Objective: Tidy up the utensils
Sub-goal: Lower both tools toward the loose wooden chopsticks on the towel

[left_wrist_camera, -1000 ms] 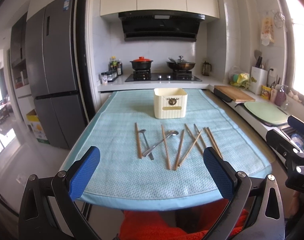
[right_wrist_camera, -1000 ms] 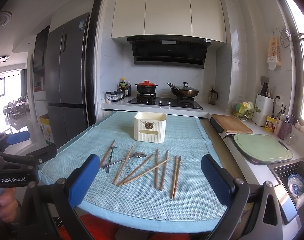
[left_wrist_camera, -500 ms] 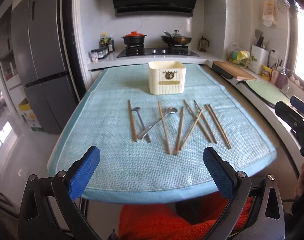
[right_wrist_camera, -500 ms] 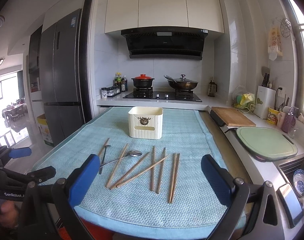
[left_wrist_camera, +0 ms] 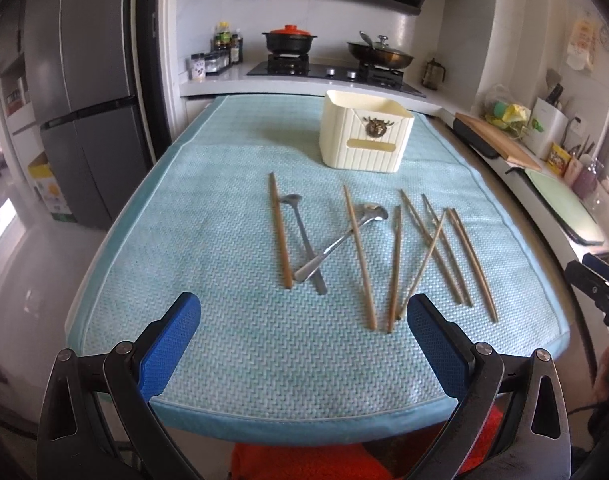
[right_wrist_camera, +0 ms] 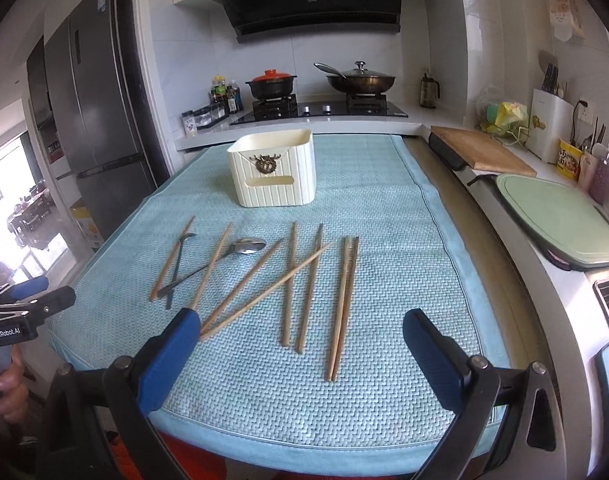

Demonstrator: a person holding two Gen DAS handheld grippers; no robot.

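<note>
Left wrist view:
Left gripper (left_wrist_camera: pixel 304 334): it is hovering over the near edge of the mat (left_wrist_camera: pixel 184 208), jaws spread wide and holding nothing.
Chopsticks (left_wrist_camera: pixel 396 264): they are lying loose on the middle of the mat, some crossing one another, so each will probably need a separate pick.
Spoons (left_wrist_camera: pixel 336 244): two are crossing at the handles, left of the middle, beside one single chopstick.
Box (left_wrist_camera: pixel 364 136): it is standing upright near the far edge, open on top, probably to receive the utensils.
Right gripper (left_wrist_camera: pixel 596 276): it is showing only in part, off the right edge of the mat.

Right wrist view:
Right gripper (right_wrist_camera: pixel 300 340): its jaws are released and empty, hanging over the near edge; a pair of chopsticks (right_wrist_camera: pixel 342 304) is lying between the fingers, maybe the first target.
Left gripper (right_wrist_camera: pixel 28 294): it is waiting off the left edge, held by a hand (right_wrist_camera: pixel 4 384).
Box (right_wrist_camera: pixel 274 172): nothing is visibly sticking out of it, so the sorting seems not yet begun.
</note>
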